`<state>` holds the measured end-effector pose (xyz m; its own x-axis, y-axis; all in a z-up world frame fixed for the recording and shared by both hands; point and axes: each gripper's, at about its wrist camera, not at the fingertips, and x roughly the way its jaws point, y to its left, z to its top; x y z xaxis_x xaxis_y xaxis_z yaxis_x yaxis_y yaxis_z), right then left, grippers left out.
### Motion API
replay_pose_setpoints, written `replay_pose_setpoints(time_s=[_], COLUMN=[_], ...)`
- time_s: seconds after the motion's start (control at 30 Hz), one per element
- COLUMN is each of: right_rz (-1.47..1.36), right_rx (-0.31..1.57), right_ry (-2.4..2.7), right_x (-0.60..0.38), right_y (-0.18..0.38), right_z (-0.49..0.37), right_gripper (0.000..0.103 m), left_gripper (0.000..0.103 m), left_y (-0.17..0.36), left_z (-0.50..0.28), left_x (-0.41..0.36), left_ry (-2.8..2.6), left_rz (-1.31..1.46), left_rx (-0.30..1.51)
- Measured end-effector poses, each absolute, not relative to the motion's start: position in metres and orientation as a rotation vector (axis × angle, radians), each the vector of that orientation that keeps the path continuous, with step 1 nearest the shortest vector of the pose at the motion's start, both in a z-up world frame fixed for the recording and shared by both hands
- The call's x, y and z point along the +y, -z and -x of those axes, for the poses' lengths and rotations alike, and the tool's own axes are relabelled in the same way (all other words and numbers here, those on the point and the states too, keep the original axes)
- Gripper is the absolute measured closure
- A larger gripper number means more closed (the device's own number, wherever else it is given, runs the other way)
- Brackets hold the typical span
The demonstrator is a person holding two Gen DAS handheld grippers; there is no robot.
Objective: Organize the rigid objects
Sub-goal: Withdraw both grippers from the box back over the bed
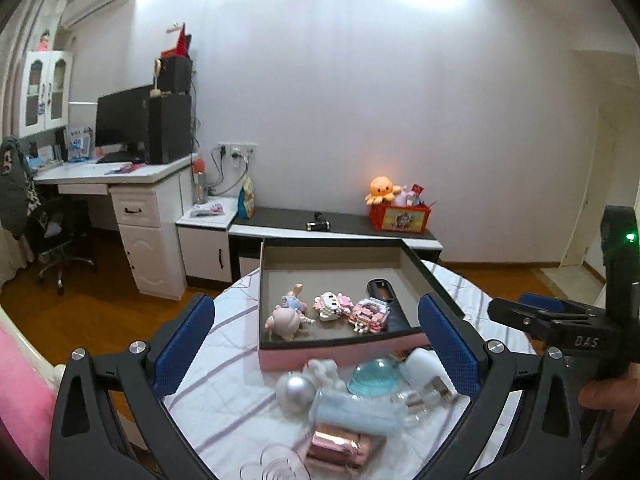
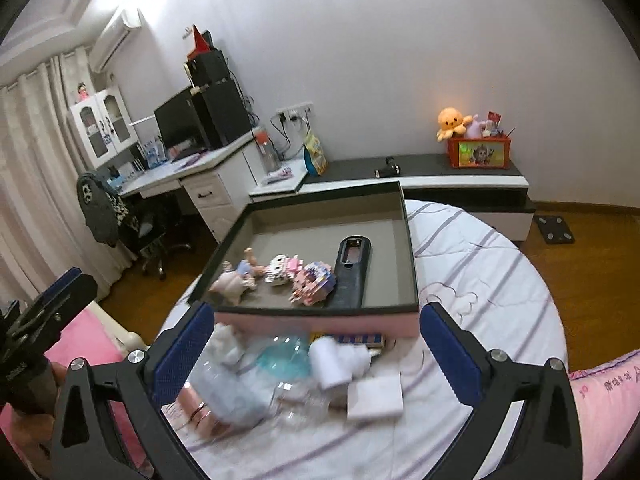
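While both hand-held grippers gape empty | box (image 2: 408, 248): remote (image 2: 352, 276), block toys (image 2: 312, 284) (figurine (image 2: 234, 280) too)

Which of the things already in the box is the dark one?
The black remote-shaped device, lying flat at the right end of the row in the box; the doll and two block figures are pale.

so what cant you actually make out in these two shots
- Loose pile in front of the pink box: motion-blurred in both wrist views, so most items cannot be named.
- Flat striped item against the box wall: right wrist view only, half hidden behind a white bottle.
- Clear ridged thing: cut off by the left wrist view's bottom edge.
- Black remote-like device in the box: markings too small.
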<state>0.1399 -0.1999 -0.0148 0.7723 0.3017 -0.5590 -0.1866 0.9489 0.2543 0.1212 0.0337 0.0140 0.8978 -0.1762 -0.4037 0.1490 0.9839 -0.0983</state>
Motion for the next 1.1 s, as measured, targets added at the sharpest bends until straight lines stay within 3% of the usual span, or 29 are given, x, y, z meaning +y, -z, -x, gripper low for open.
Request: replay_pose_setpoints(time_s=[0.67, 1.1], right_rz=[-0.186, -0.168], right_rx=[0.508, 0.531], right_ry=[-0.217, -0.206], right_x=[-0.213, -0.209], right_y=[0.008, 0.016], right_z=[-0.008, -0.002], right_gripper=[0.000, 0.000], left_gripper=[0.000, 0.000], left_y=[-0.014, 0.001], left_z=[-0.021, -0.006], left_x=[0.043, 0.052], left_ry=[0.065, 0.042], left_rz=[0.101, 0.117], left_rx=[0.407, 0.422])
